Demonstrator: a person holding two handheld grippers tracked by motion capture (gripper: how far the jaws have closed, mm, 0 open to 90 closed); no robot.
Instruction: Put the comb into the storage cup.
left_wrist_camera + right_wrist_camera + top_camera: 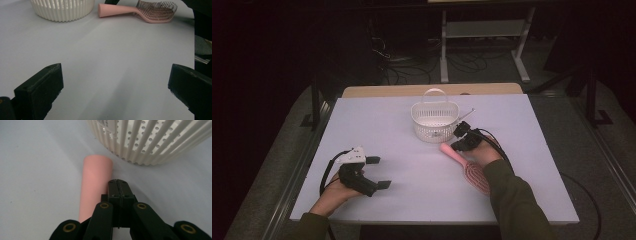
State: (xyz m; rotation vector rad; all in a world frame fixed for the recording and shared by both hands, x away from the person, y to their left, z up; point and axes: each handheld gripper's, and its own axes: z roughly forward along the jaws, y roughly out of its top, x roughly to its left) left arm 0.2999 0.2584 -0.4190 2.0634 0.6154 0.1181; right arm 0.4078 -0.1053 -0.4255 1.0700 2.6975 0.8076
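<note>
A pink hairbrush (467, 167) lies bristles up on the white table (412, 200), its handle end pointing at a white slatted basket (435, 131). My right gripper (457, 145) is shut with nothing between its jaws. In the right gripper view its closed tips (117, 182) sit low beside the brush handle (93, 185), just short of the basket wall (150, 142); whether they touch the handle is unclear. My left gripper (379, 172) rests at the front left, open and empty. The left gripper view looks between its wide jaws (115, 75) across bare table to the hairbrush (140, 10) and basket (62, 10).
The basket stands upright with its handle raised near the table's far middle. A thin pale stick (467, 114) lies just behind its right side. A white shelf frame (484, 30) and floor cables lie beyond the table. The table's edges drop to dark floor.
</note>
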